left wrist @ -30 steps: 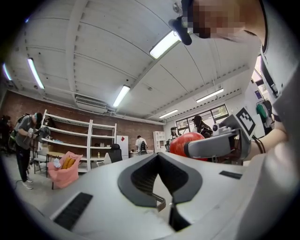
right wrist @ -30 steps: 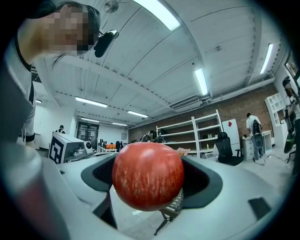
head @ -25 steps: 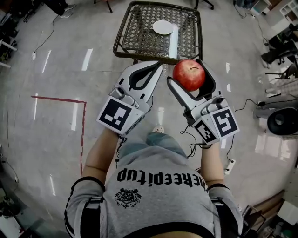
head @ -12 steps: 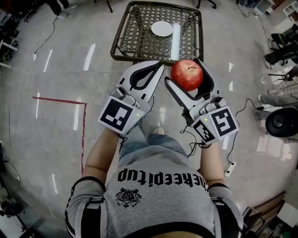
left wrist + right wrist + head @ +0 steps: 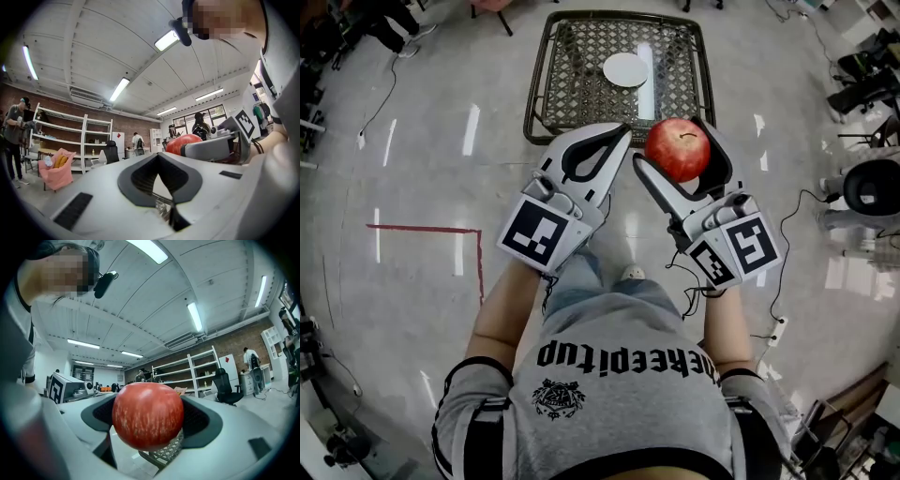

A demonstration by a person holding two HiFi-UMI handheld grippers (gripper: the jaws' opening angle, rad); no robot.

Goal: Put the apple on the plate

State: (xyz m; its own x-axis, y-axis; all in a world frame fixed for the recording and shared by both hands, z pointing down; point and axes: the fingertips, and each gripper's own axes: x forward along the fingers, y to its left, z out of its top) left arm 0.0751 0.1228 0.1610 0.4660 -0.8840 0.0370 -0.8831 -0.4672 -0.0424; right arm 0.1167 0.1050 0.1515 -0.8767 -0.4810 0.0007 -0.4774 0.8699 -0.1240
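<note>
A red apple (image 5: 679,148) sits between the jaws of my right gripper (image 5: 680,155), which is shut on it and held up in front of the person's chest. In the right gripper view the apple (image 5: 147,415) fills the centre. My left gripper (image 5: 598,150) is beside it on the left, shut with nothing in it; its jaws meet at the tips. From the left gripper view the apple (image 5: 183,142) shows at the right. A small white plate (image 5: 625,68) lies on a dark wicker table (image 5: 572,84) ahead of both grippers.
A white cylinder (image 5: 657,80) lies on the table just right of the plate. Red tape (image 5: 431,230) marks the shiny floor at the left. Cables, a fan (image 5: 872,183) and chair bases stand at the right edge.
The table and plate have shifted lower in the head view, closer to the grippers. Both grippers keep their pose, the right one still holding the apple.
</note>
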